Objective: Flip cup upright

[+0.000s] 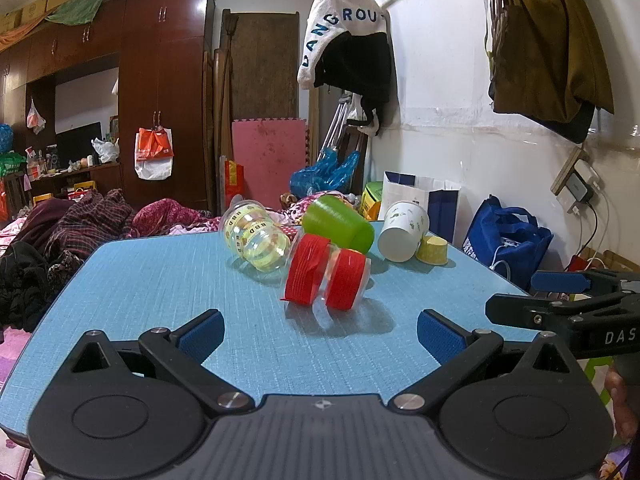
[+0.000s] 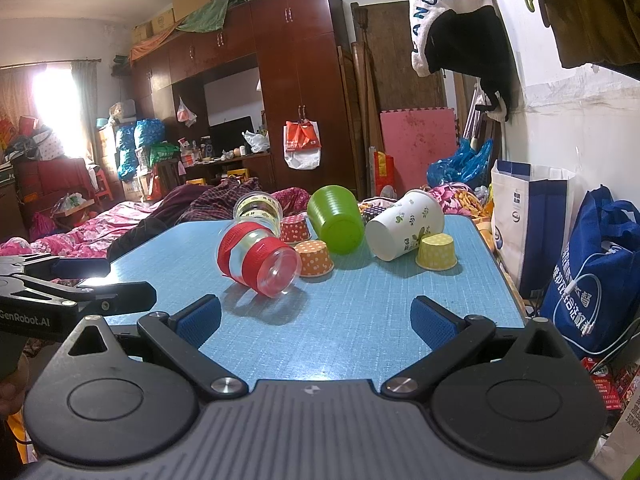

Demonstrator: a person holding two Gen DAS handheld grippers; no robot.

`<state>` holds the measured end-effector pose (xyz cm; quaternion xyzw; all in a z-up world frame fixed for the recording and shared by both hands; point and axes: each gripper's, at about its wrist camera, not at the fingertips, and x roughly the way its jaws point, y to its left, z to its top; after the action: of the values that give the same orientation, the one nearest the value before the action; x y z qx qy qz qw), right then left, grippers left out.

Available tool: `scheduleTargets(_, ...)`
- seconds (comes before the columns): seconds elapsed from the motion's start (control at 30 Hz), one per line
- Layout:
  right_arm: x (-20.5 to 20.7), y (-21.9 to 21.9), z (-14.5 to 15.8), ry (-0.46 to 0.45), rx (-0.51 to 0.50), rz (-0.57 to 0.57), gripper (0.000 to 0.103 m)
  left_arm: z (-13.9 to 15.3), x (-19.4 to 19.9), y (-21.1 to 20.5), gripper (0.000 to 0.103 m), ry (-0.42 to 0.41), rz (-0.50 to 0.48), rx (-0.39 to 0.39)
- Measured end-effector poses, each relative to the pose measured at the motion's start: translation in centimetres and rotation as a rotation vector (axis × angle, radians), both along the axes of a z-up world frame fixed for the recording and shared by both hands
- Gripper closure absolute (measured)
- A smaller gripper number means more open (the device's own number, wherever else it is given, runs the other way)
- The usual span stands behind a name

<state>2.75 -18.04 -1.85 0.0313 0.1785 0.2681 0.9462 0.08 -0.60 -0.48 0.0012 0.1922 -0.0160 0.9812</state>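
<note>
Right wrist view: red-banded clear cup (image 2: 259, 261) on its side mid blue table (image 2: 360, 320), nearest of several tipped cups. Both grippers — right gripper (image 2: 316, 322), left gripper (image 1: 320, 330) — spread wide, empty, short of it. Nothing flipped yet; grasp and upending left.

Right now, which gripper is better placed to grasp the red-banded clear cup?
Likely the left gripper: the red-banded clear cup lies on its side almost centred between its open fingers. From the right gripper, it sits off toward the left.
</note>
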Motion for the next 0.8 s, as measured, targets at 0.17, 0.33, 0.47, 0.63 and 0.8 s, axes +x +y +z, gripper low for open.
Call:
scheduleTargets(0.17, 0.1, 0.0, -0.2, 0.003, 0.003, 0.001, 0.001, -0.2, 0.1, 0.1, 0.000, 0.002, 0.000, -0.002)
scheduleTargets(0.33, 0.0, 0.1, -0.4, 0.007, 0.004, -0.001, 0.001, -0.2, 0.2, 0.3, 0.000, 0.006, 0.002, -0.006)
scheduleTargets(0.47, 0.1, 0.1, -0.5, 0.009, 0.012, -0.005, 0.001, -0.1, 0.4, 0.7, 0.000, 0.005, -0.009, -0.006)
scheduleTargets(0.63, 2.0, 0.2, 1.4, 0.050, -0.010, -0.006, 0.001, 0.2, 1.3, 1.8, 0.000, -0.002, 0.011, 0.042)
scheduleTargets(0.8, 5.4, 1.9, 4.4, 0.091, -0.073, -0.106, 0.001, 1.3, 2.9, 3.2, 0.000, 0.004, 0.024, 0.050)
